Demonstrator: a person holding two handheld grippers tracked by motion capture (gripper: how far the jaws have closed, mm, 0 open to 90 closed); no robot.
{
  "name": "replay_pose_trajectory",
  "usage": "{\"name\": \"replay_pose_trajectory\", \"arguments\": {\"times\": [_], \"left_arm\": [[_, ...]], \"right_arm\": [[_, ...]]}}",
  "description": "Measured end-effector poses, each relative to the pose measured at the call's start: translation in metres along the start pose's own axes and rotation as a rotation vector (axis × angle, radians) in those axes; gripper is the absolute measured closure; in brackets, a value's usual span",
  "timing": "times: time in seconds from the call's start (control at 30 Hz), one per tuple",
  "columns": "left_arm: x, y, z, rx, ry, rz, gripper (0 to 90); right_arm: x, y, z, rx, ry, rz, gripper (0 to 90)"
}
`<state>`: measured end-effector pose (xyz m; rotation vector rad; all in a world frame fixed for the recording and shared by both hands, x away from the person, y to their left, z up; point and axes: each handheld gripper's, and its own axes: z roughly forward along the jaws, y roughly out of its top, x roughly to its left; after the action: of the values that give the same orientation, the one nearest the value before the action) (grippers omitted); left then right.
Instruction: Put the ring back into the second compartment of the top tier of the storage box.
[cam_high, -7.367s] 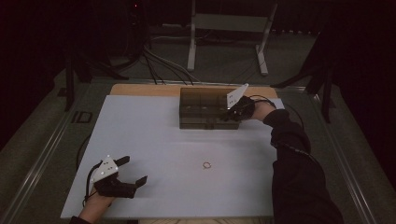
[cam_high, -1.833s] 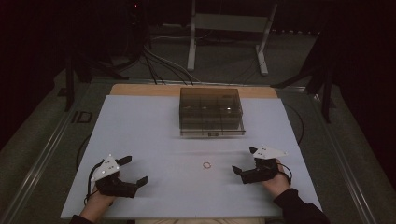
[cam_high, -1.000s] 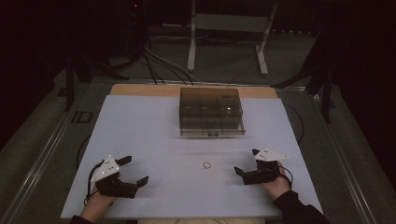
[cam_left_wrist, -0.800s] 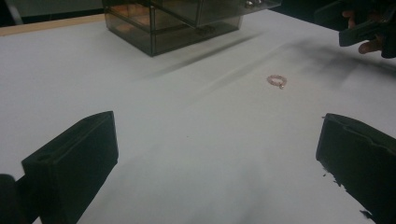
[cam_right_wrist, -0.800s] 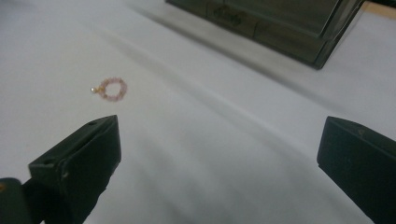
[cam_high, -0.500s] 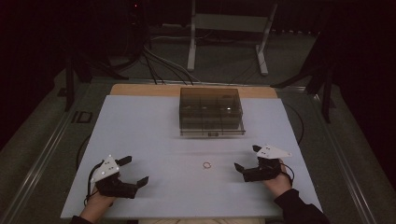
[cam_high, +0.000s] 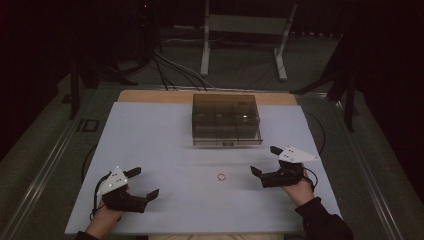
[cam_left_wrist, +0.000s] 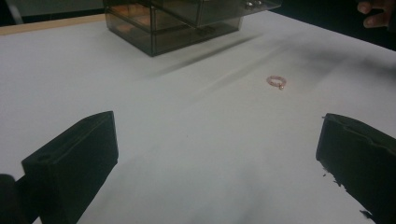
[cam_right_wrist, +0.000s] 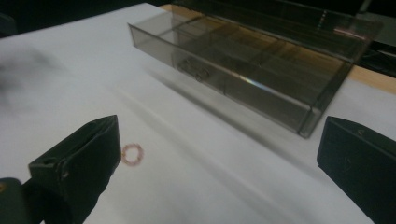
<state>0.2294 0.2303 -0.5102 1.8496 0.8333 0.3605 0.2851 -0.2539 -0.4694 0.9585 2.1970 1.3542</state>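
— So, what lies around the right gripper (cam_high: 266, 165)?

— A small ring (cam_high: 222, 176) lies flat on the white mat (cam_high: 150, 145), just off its left jaw, near but not touching. In the right gripper view the ring (cam_right_wrist: 132, 153) sits beside that jaw's tip, partly behind it. Ahead of the gripper stands a smoky clear box (cam_high: 226, 120) with compartments, its front drawer pulled out a little. Nothing stands between the jaws and the ring.

— And the left gripper (cam_high: 142, 183)?

— It sits well apart from the ring, which shows ahead and toward its right jaw in the left gripper view (cam_left_wrist: 276, 81). The box (cam_left_wrist: 177, 21) is farther off, ahead and to its left.

— How far open are they?

— Both wide open, jaws spread far apart, holding nothing. Each rests low over the mat; whether the jaws touch it I cannot tell.

— Room to move?

— Plenty. Bare mat runs between the two grippers and on to the box. The mat's near edge is just behind both hands, and its right edge is near the right gripper's outer side. Beyond the box a wooden strip (cam_high: 150, 96) borders the mat.
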Motion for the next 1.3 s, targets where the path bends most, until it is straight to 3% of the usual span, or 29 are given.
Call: {"name": "replay_pose_trajectory", "arguments": {"times": [0.53,0.9,1.1,1.2,1.3], "left_arm": [[0.000,0.000,0.000,0.003,-0.004,0.000,0.0],[-0.001,0.000,0.000,0.007,-0.009,0.002,0.0],[-0.001,0.000,0.001,0.006,-0.013,0.004,0.0],[-0.001,0.000,0.000,0.004,-0.014,0.003,0.0],[-0.001,0.000,0.000,0.004,-0.014,0.005,0.0]], "right_arm": [[0.012,0.026,0.016,-0.027,0.125,-0.020,0.1],[0.019,0.035,0.035,-0.013,0.243,-0.062,0.1],[0.022,0.035,0.044,-0.028,0.335,-0.096,0.0],[0.024,0.034,0.050,-0.010,0.378,-0.097,0.1],[0.026,0.034,0.055,0.033,0.392,-0.121,0.1]]}}
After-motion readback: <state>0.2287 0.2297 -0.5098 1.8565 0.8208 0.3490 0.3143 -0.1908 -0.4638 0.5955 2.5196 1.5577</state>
